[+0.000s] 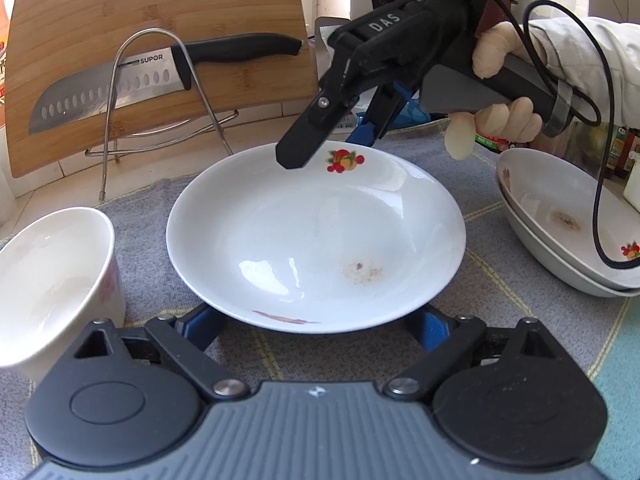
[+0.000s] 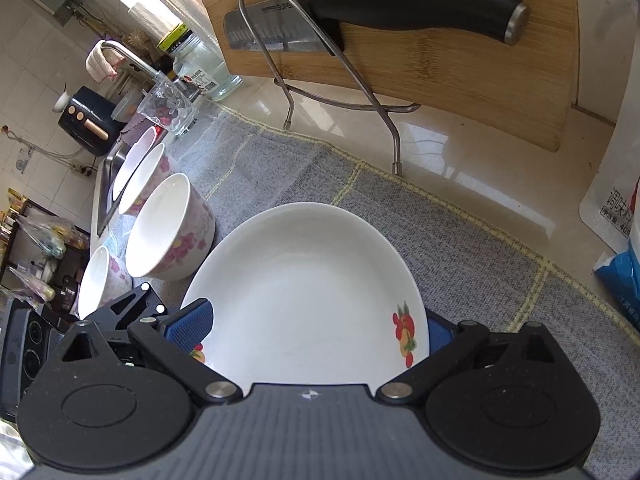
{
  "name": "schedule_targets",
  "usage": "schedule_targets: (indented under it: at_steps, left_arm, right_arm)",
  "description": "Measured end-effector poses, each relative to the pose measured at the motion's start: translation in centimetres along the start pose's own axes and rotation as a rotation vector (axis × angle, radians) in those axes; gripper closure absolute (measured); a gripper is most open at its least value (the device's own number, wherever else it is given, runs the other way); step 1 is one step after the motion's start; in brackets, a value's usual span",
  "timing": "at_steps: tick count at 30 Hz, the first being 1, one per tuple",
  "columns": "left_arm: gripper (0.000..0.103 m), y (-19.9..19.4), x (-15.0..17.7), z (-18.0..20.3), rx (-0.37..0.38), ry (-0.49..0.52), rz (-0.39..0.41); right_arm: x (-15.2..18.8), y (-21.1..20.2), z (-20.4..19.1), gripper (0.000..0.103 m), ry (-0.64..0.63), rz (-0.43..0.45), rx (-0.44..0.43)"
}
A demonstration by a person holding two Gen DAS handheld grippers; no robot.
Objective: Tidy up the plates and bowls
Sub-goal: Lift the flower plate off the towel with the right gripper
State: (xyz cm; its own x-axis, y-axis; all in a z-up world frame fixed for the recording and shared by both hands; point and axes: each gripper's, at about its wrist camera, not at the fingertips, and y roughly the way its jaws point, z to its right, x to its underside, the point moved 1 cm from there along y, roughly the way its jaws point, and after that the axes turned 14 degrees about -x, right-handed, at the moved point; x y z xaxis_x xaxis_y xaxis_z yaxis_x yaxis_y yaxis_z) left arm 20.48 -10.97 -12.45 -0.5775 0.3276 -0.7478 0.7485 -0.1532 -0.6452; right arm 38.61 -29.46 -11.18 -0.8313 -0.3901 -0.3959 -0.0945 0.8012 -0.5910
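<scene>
Nearest to my left camera, the left gripper (image 1: 316,322) stands wide, its blue pads on either side of the near rim of the white plate (image 1: 316,236). Whether they press on it I cannot tell, since the rim hides the tips. The plate lies flat on the grey cloth (image 1: 500,288) and carries a fruit print at its far edge and a brownish stain near the middle.

From my right camera the same plate (image 2: 304,292) fills the foreground, with the right gripper (image 2: 316,330) spread wide at its other rim. One blue pad (image 2: 188,326) lies over the edge and the other is half hidden behind the rim, so I can't say if it has a hold.

Only the left view shows the right gripper from outside (image 1: 328,148): a gloved hand (image 1: 500,120) on its handle, a black cable looping down, and "DAS" written on its body. That view also shows two stacked plates (image 1: 568,232) to the right and one bowl (image 1: 52,276) just left of the plate.

Only the right view shows a row of flowered bowls (image 2: 168,228) running away to the left toward a sink and tap (image 2: 132,56), with a glass jar (image 2: 200,68) near them and a packet (image 2: 616,200) with Chinese print at the right edge.

Farthest back in both views, a wooden cutting board (image 1: 160,40) leans in a wire rack (image 1: 160,92), and a knife (image 1: 120,88) marked "SUPOR" rests against it.
</scene>
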Motion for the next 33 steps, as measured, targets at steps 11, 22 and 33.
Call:
schedule_targets:
  at_steps: [11, 22, 33]
  left_arm:
    - [0.009, 0.0, -0.2, 0.1, -0.005, 0.002, -0.019]
    - [0.01, -1.6, -0.5, 0.0, 0.01, 0.009, -0.034]
    - [0.01, -5.1, -1.2, 0.0, 0.05, 0.042, -0.028]
  right_arm:
    - [-0.1, -0.3, -0.1, 0.0, 0.033, 0.015, -0.015]
    - [0.8, -1.0, -1.9, 0.0, 0.031, 0.035, -0.012]
    - [3.0, -2.4, -5.0, 0.0, 0.033, 0.08, 0.004]
